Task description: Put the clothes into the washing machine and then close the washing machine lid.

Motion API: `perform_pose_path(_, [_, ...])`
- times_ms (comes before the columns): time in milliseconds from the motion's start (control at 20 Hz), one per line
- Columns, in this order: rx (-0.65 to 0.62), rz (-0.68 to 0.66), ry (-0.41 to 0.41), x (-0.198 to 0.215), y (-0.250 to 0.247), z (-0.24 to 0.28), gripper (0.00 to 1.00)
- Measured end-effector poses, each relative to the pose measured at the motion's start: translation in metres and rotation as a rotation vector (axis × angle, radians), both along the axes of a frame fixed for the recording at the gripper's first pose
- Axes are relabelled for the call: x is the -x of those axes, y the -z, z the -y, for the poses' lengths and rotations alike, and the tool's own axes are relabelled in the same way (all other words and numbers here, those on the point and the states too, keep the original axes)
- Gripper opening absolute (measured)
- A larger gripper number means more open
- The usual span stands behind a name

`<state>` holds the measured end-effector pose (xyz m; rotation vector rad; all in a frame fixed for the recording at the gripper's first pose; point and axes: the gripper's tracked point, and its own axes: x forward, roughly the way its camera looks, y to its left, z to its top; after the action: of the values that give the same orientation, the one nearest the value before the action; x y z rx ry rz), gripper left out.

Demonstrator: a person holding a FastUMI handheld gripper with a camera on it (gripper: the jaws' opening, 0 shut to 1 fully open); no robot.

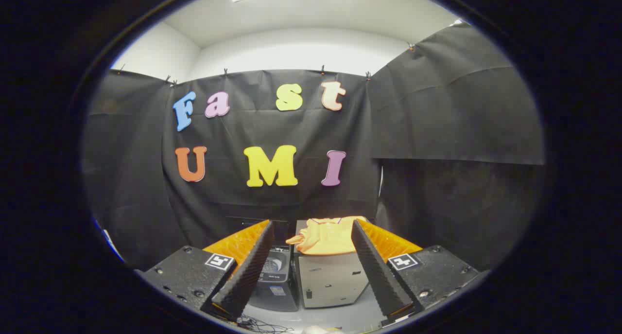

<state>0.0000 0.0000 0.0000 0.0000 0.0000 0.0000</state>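
While hand-held gripper (311, 237) gapes, clothes (324, 236) top box (331, 278) beyond.

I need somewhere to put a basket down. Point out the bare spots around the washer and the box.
The pale floor in front of the grey box and washing machine is mostly bare, apart from cables by the machine. The box top is taken by the orange garment. Machine and box stand close together. The open gripper holds nothing.

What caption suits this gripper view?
Open gripper faces an orange garment on a grey box, beside the washing machine.
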Motion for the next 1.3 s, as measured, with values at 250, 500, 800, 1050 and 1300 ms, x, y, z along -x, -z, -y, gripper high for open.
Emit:
perform_pose_path(250, [0.009,0.011,0.016,0.008,-0.005,0.005,1.0])
perform_pose_path(500, [0.01,0.017,0.019,0.007,-0.01,0.003,1.0])
perform_pose_path(800, [0.013,0.009,0.009,-0.002,-0.014,-0.01,1.0])
perform_pose_path(1050, [0.018,-0.011,0.002,-0.02,-0.014,-0.009,1.0])
perform_pose_path(1300, [0.021,-0.024,0.016,-0.062,-0.017,0.011,1.0])
